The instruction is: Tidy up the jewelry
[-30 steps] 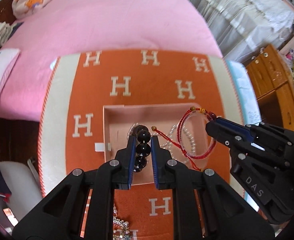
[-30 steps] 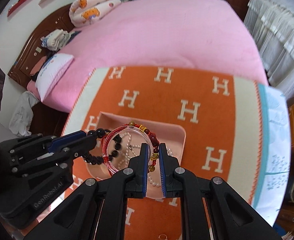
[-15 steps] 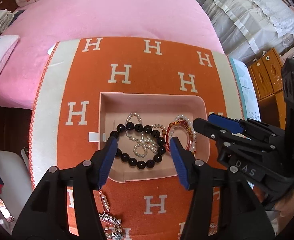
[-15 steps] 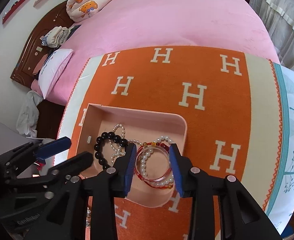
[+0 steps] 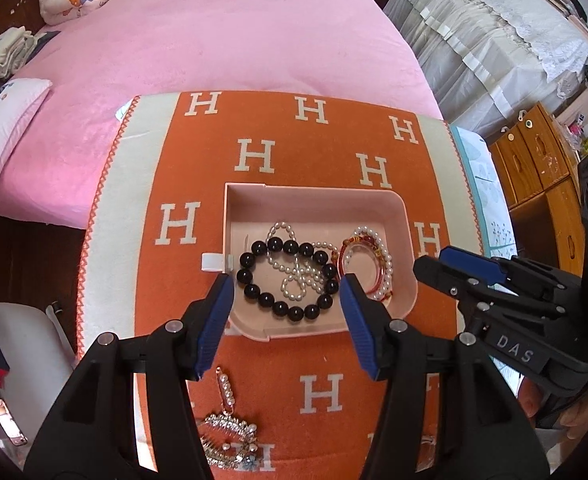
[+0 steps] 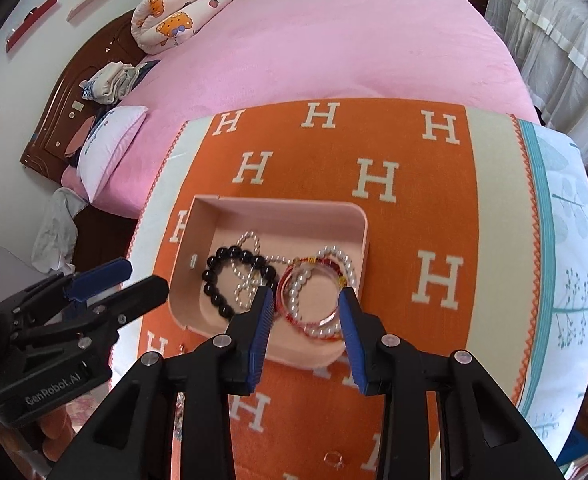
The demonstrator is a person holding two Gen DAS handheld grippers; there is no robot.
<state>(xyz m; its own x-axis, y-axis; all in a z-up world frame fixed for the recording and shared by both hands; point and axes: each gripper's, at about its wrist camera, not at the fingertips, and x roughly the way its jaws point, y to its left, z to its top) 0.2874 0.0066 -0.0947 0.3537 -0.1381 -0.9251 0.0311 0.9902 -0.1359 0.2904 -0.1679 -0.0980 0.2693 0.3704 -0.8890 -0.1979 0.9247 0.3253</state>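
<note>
Now both claws hang over the pink tray (image 5: 404,216) with jaws apart and nothing between them: the left gripper (image 5: 286,312) wide, the right gripper (image 6: 304,316) narrower. Inside the tray lie a black bead bracelet (image 5: 288,278), a pearl strand (image 5: 298,276) and red and pearl bangles (image 5: 368,264). On the orange H blanket (image 5: 254,156), near the tray, rest a pearl hair clip (image 5: 226,388) and a rhinestone comb (image 5: 228,440).

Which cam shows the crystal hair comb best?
Left wrist view: the crystal hair comb lies on the orange blanket near the bottom edge, partly behind the left gripper. In the right wrist view it is hidden behind the gripper bodies.
</note>
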